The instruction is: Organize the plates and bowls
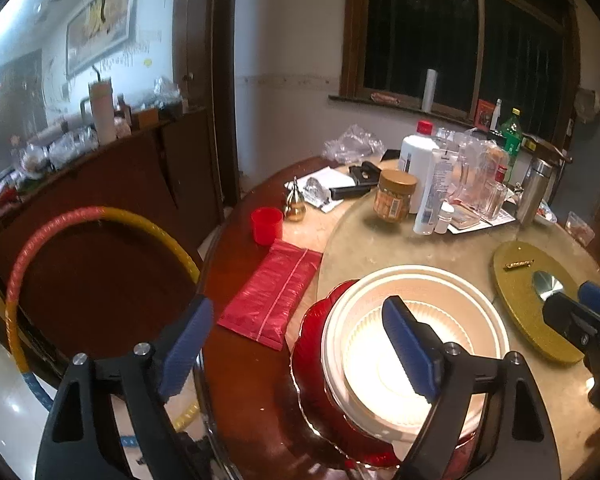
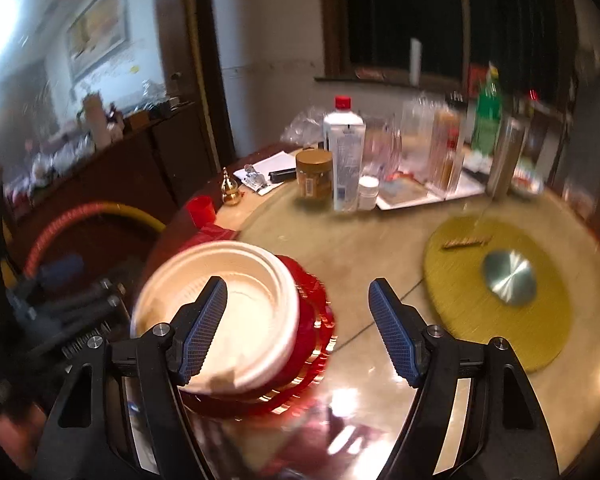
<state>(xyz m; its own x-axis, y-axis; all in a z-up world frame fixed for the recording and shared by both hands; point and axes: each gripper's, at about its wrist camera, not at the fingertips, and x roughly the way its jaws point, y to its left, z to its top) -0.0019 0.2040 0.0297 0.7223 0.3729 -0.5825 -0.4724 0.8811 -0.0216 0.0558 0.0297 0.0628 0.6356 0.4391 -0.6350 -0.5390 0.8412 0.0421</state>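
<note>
**Two wrist cameras, both tilted down at the stacked white bowls**

The left wrist view looks forward and downward along its own fingers, sitting close above the white bowls (image 1: pixel 414 344), which fill its lower centre; the gold mat (image 1: pixel 528 304) lies to the right of them.

The right wrist view, blurred, faces much the same way from a spot to the right of the white bowls (image 2: pixel 236 312), so they fall lower left and the gold mat (image 2: pixel 496 284) right of them, nearer the lens.

Both views share the bowls, the mat, the bottles beyond them, and the dark window behind.
</note>
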